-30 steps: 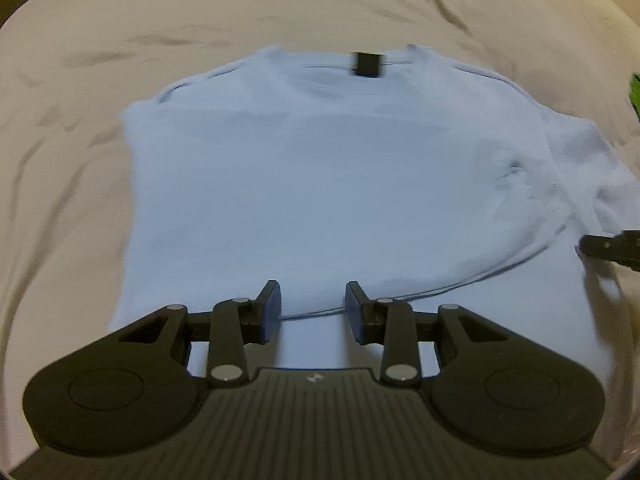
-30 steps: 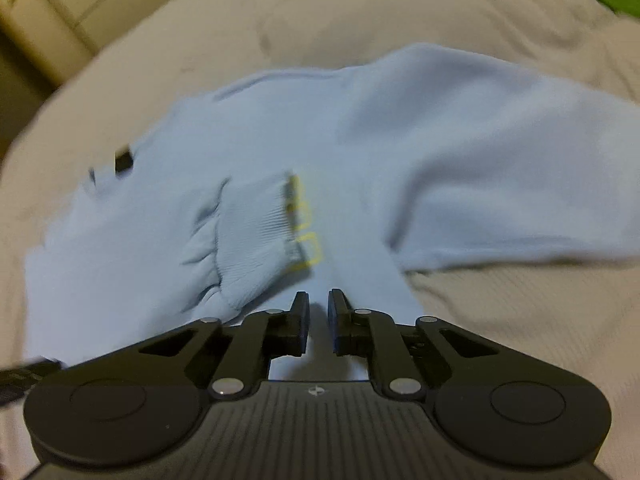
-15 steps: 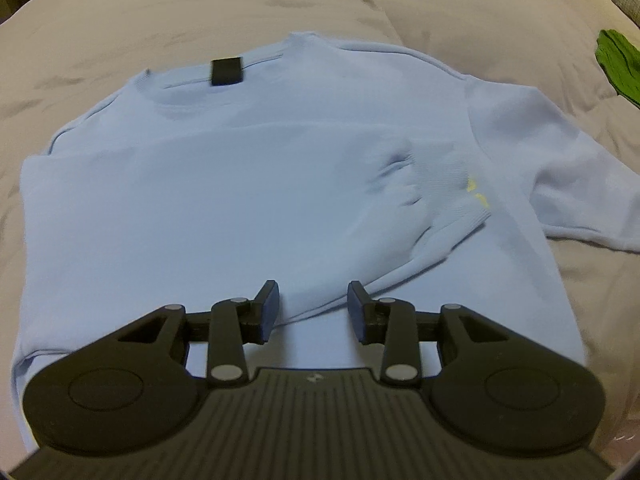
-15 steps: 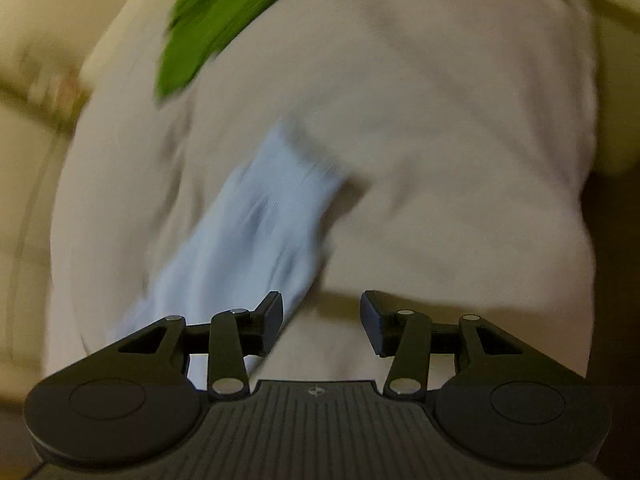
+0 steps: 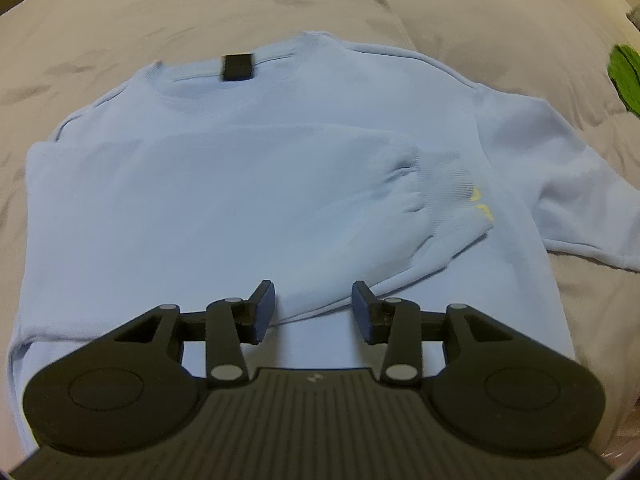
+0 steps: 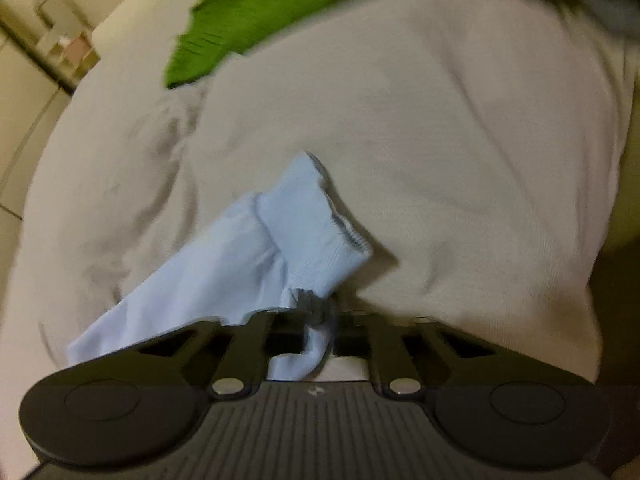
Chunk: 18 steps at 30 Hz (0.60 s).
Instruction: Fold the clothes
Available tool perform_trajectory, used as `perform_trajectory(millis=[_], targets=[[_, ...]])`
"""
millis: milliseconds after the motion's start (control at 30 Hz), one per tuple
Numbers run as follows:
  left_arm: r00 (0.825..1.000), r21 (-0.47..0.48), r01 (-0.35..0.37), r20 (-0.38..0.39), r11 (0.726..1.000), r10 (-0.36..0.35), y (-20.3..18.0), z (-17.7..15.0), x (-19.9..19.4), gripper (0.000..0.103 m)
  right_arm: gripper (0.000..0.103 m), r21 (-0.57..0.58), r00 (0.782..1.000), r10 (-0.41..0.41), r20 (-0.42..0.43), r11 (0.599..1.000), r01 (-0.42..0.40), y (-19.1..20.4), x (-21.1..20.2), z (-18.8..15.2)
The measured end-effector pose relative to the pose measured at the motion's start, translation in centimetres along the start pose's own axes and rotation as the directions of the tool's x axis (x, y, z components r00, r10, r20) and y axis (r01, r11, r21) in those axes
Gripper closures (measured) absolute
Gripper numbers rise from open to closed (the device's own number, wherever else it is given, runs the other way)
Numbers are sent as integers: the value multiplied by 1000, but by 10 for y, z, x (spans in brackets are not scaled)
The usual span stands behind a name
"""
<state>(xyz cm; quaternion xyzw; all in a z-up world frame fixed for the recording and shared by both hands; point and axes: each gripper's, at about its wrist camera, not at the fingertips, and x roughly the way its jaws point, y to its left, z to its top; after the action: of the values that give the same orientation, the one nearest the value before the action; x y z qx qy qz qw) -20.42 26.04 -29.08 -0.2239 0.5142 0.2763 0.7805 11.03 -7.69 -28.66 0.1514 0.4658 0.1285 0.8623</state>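
A light blue sweatshirt (image 5: 248, 184) lies flat on the grey bedcover (image 5: 280, 4), its collar toward the far edge of the bed and its hem toward the near edge. 1 sleeve (image 5: 360, 200) lies folded across the chest, its ribbed cuff (image 5: 452, 204) near the garment's right side; the other sleeve (image 5: 560, 184) runs off toward the bed's right edge. The cloth looks soft, light and limp, so it should drape and sag wherever it is unsupported and may drag folded layers along. The thicker ribbed cuffs, the hem and the shoulder seams look like the surest places to pinch. The left gripper (image 5: 314, 306) hovers over the hem with its 2 fingers well apart, holding nothing; whether they brush the fabric I cannot tell. The right gripper (image 6: 316, 312) is clamped tight on the outstretched sleeve's cuff (image 6: 316, 216), with blue cloth bunched between the fingers and trailing back behind them. A green garment (image 6: 280, 12) lies apart near the bed's far right corner.
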Motion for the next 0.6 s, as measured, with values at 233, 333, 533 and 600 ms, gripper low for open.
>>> perform_trajectory(millis=[233, 333, 533, 600], targets=[[1000, -104, -11, 0, 994, 11, 53, -15, -23, 66, 97, -403, 966, 256, 39, 888, -219, 154, -55, -38], [1000, -162, -12, -3, 987, 12, 78, -22, -33, 66, 87, -503, 860, 475, -185, 706, -498, 222, -76, -88], [1000, -243, 12, -6, 970, -14, 112, -32, -43, 66, 42, -614, 863, 294, -411, 611, -501, 252, -64, -169], [999, -259, 34, -8, 965, -37, 112, -32, -39, 66, 42, -577, 868, 213, -449, 673, -463, 232, -48, -171]])
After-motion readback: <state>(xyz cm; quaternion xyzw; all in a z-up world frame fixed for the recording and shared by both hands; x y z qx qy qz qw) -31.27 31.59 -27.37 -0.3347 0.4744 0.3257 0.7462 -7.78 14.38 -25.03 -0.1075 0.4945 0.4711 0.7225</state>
